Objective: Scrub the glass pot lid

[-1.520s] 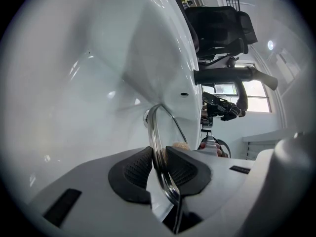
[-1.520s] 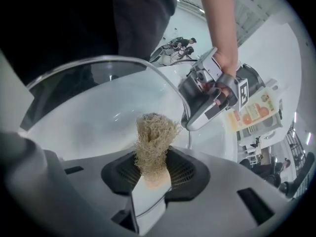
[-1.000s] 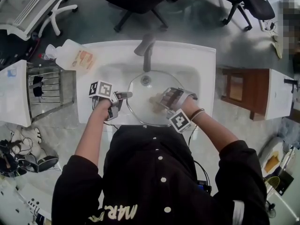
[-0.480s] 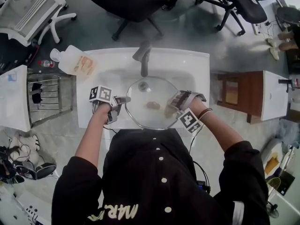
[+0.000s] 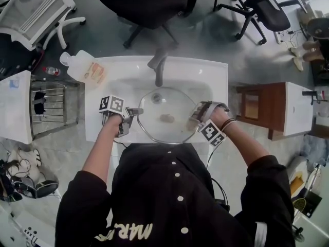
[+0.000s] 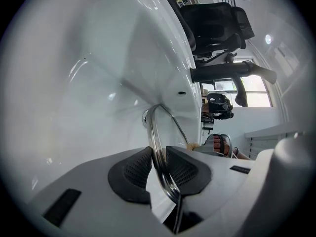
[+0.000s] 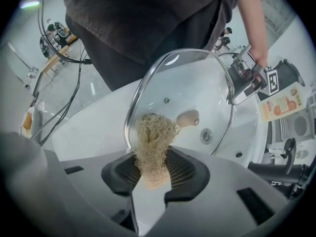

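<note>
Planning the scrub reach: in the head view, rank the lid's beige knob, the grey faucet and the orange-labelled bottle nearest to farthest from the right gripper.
1. Beige knob on the glass lid, just left of the right gripper.
2. Grey metal faucet, at the white sink back.
3. Orange-labelled plastic bottle, back-left corner.

You have one glass lid (image 5: 167,112) in the one sink (image 5: 216,76), one scrubber (image 7: 150,147) at the sink's right, one bottle (image 5: 85,68) on its left corner, and three chairs (image 5: 149,4) beyond it.
</note>
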### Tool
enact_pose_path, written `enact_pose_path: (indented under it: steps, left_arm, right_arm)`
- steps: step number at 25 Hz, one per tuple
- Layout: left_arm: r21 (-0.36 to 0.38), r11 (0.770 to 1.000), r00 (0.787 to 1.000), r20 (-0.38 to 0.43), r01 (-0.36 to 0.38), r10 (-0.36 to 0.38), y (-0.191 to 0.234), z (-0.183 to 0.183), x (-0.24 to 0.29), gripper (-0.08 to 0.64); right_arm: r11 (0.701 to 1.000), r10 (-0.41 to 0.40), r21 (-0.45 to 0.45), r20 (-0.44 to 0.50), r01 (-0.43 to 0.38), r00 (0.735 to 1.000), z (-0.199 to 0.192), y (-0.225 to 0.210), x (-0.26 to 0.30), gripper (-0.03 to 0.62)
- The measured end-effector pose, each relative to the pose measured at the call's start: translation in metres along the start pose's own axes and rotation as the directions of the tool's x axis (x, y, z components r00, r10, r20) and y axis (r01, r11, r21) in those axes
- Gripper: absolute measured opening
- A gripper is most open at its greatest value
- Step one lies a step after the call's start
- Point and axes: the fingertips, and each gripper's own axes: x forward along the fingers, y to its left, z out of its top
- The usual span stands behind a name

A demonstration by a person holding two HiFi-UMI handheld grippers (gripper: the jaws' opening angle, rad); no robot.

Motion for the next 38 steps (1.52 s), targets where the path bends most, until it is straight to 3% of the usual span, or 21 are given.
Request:
enact_pose_path:
  steps: [4,9,15,19,22,28,38]
  left_arm:
    - [0.008,1.0,1.0,-0.001,-0.014,0.014,0.0,-0.001,0.001,0.107]
    - [0.011,1.0,1.0,-0.001,-0.017,0.017,0.001,0.0,-0.001,0.107]
    - [0.012,1.0,1.0,0.0,-0.021,0.021,0.0,-0.001,0.0,0.107]
    - [0.016,1.0,1.0,0.001,-0.026,0.026,0.0,0.0,0.0,0.107]
    - [0.016,1.0,1.0,-0.001,-0.026,0.026,0.001,-0.001,0.0,0.107]
    - [0.021,0.999,0.999,-0.027,-0.033,0.034,0.003,-0.005,0.001,0.109]
    - [0.015,1.0,0.999,-0.034,0.004,-0.004,-0.003,-0.002,0.0,0.11]
  right_arm:
    - [1.0,-0.016,0.022,0.001,0.016,1.0,0.001,-0.009,-0.002,0.14]
    - [0.952,-0.209,0.24,0.056,0.19,0.976,0.032,-0.083,-0.008,0.141]
    - [0.917,-0.312,0.295,0.108,0.27,0.944,0.082,-0.145,-0.001,0.143]
    - [0.901,-0.318,0.346,0.115,0.262,0.941,0.093,-0.155,0.005,0.143]
    - [0.909,-0.309,0.332,0.128,0.253,0.943,0.101,-0.152,0.005,0.141]
    - [0.968,-0.199,0.191,0.191,0.162,0.961,0.105,-0.127,0.0,0.14]
    - [0.993,-0.098,0.079,0.21,0.083,0.973,0.093,-0.085,-0.011,0.14]
